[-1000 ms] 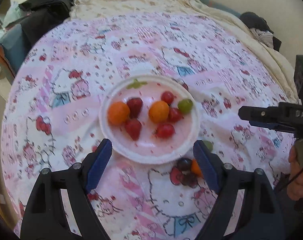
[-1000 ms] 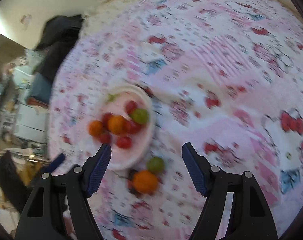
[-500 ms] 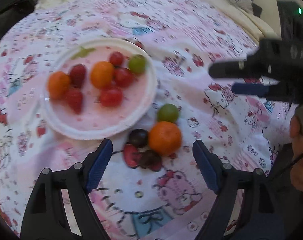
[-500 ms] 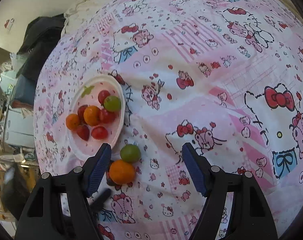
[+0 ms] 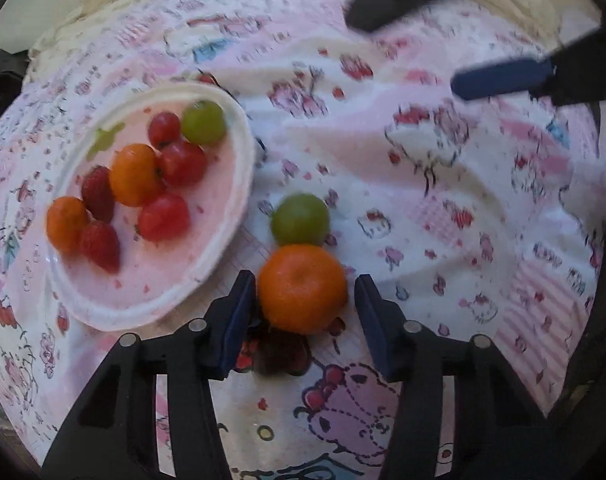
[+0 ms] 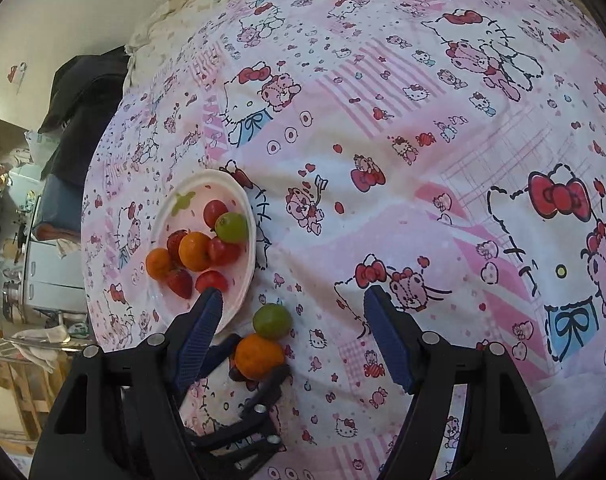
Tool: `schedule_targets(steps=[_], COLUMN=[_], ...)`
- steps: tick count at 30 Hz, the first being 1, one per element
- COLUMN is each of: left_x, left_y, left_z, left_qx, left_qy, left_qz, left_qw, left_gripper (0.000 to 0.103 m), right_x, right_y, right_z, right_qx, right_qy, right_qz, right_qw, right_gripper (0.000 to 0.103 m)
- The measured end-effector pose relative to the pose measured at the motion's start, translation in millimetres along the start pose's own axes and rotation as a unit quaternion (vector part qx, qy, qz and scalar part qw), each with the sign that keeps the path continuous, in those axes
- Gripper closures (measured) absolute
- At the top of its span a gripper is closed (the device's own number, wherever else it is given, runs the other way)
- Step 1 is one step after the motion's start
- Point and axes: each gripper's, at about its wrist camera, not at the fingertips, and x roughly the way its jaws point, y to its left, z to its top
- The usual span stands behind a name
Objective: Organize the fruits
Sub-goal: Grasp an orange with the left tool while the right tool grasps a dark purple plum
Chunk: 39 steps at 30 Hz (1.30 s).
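Note:
A white plate (image 5: 245, 152) (image 6: 251, 240) on the bedspread holds two oranges, strawberries, red tomatoes and one green fruit. Just off its rim lie a loose orange (image 5: 303, 286) (image 6: 259, 356), a green fruit (image 5: 300, 219) (image 6: 272, 321) and dark fruits (image 5: 281, 350) partly hidden under the orange. My left gripper (image 5: 305, 284) points down with the orange between its closing jaws; the left pad touches it and a narrow gap shows at the right pad. My right gripper (image 6: 293, 294) hovers open and empty above the bedspread, right of the plate.
The pink and white cartoon-cat bedspread (image 6: 423, 160) is soft and wrinkled. Dark clothing (image 6: 83, 96) lies at the bed's far left edge, with furniture and clutter (image 6: 43, 272) beyond it. The right gripper's fingers (image 5: 499, 80) cross the left wrist view's upper right.
My left gripper came down and across from the plate to the loose fruits, and its jaws narrowed around the orange. The right gripper has barely moved.

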Motion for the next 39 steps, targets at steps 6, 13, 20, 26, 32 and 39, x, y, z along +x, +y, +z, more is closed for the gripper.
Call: schedule_targets(steps=[6,13,20,26,32,39], left_x=[-17,-74,-112,-134,-135,-128], left_y=[12,48,100,121,132,142], left_z=[-3,-17,-51,-74,-82,-86], left_qx=[-0.039,-0.12,-0.19,-0.236,-0.263,-0.287], left_qy=[-0.014,-0.035,-0.04,-0.053,-0.062,-0.05], left_qz=[-0.012,-0.019,0.025,0.038,0.035,0.03], left_qw=[0.9991,0.992,0.9807,0.9697,0.9623,0.9563], left_gripper=[0.067,0.067,0.067,0.067,0.066,0.066], right_x=[-5,-10,-3,16,47,82], right_y=[-2,3,16,29,39,56], right_z=[-1,-4,-14,-33,-50,-56], right_qx=[0.004,-0.003,-0.035,-0.063,-0.089,-0.129], right_qy=[-0.004,-0.005,0.005,0.042,0.084,0.108], right_qz=[0.003,0.015,-0.001,0.004,-0.006,-0.054], right_qw=[1.0,1.0,0.999,0.997,0.992,0.984], right_gripper=[0.027,0.027,0.027,0.028,0.055,0.067])
